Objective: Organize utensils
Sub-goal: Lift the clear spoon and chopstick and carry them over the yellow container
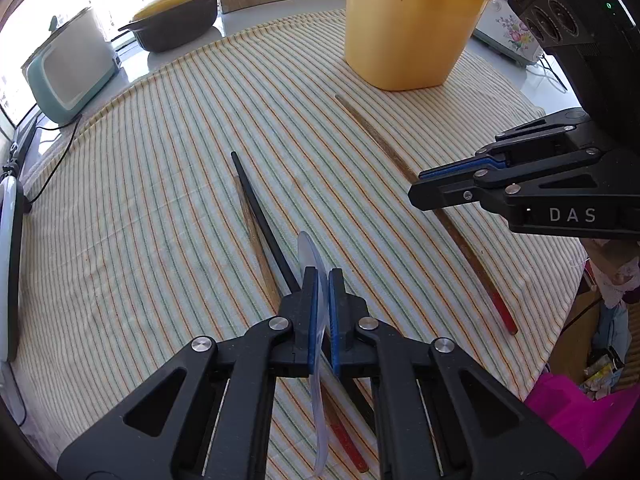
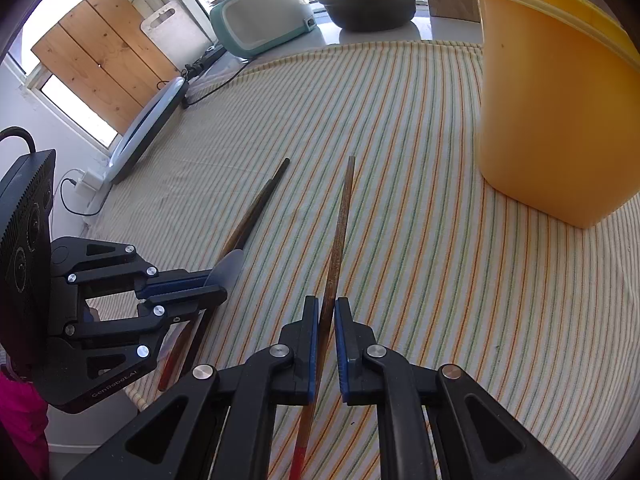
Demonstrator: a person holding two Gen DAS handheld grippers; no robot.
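My left gripper point(image 1: 323, 276) is shut on a clear plastic spoon point(image 1: 310, 248), which stands on edge between the blue pads, bowl forward. Just left of it a black chopstick point(image 1: 256, 204) lies over a brown one point(image 1: 258, 248) on the striped cloth point(image 1: 160, 160). My right gripper point(image 2: 327, 304) is shut on a long brown chopstick point(image 2: 342, 224) with a red end, whose tip points toward the yellow bucket point(image 2: 552, 100). The left wrist view shows that right gripper point(image 1: 416, 196) over the same chopstick point(image 1: 380, 140). Several utensil handles stick out of the bucket point(image 1: 412, 28).
A teal and white cooker point(image 1: 68, 76) and a dark pot with a yellow lid point(image 1: 176, 20) stand at the back left. A flowered appliance point(image 1: 516, 36) sits behind the bucket. A round white-rimmed device point(image 2: 148, 132) leans at the left edge, with cables beside it.
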